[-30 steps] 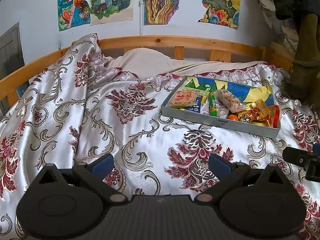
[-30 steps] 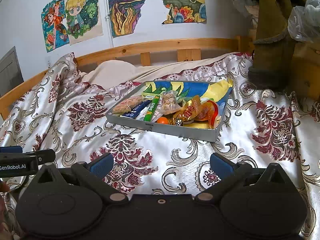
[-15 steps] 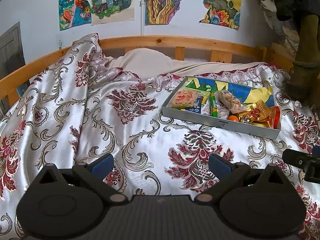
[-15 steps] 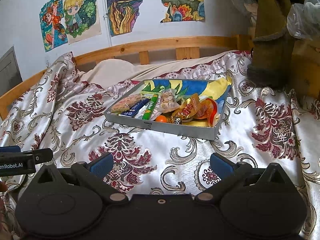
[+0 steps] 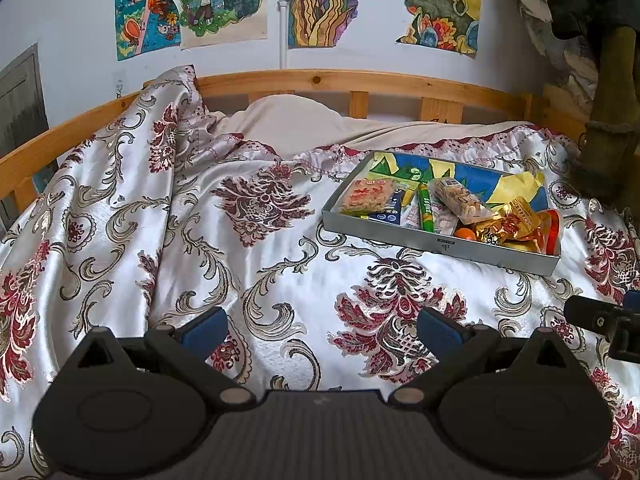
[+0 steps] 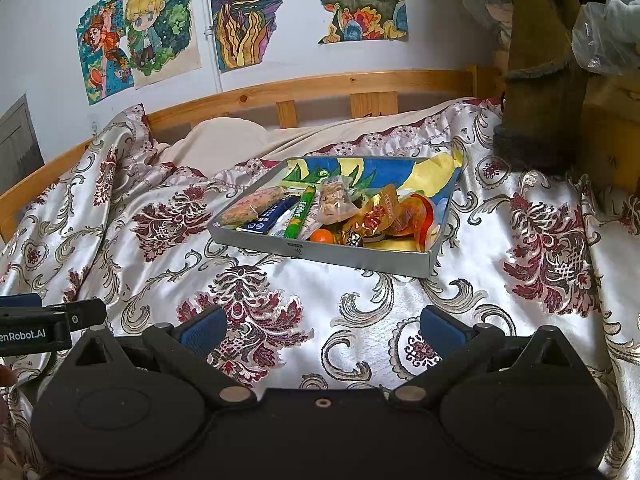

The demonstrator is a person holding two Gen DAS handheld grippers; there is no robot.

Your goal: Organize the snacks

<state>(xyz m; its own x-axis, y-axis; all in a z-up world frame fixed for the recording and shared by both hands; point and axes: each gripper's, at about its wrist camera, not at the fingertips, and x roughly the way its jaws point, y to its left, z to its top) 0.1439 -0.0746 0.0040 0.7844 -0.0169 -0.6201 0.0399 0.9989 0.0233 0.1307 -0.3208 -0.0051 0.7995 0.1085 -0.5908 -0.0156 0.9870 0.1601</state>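
A grey shallow box (image 5: 400, 236) (image 6: 320, 251) of snacks lies on the bed. In it are a pink rice-cracker pack (image 5: 366, 196) (image 6: 252, 206), a dark blue bar (image 6: 268, 216), a green tube (image 5: 425, 211) (image 6: 300, 212), a clear nut pack (image 5: 460, 200) (image 6: 334, 202), a gold wrapper (image 5: 508, 222) (image 6: 372, 216) and a small orange (image 5: 464, 234) (image 6: 322, 236). My left gripper (image 5: 320, 326) is open and empty, low over the quilt, short of the box. My right gripper (image 6: 322, 326) is open and empty, also short of the box.
The bed has a white satin quilt (image 5: 160, 220) with red flower patterns, a cream pillow (image 5: 288, 120) and a wooden rail (image 5: 360, 80) by a postered wall. A brown boot (image 6: 536, 80) and bagged clutter stand at the right. Each gripper shows at the other view's edge.
Both grippers have moved slightly closer to the box, which now sits a little nearer in both views. The jaws stay open.
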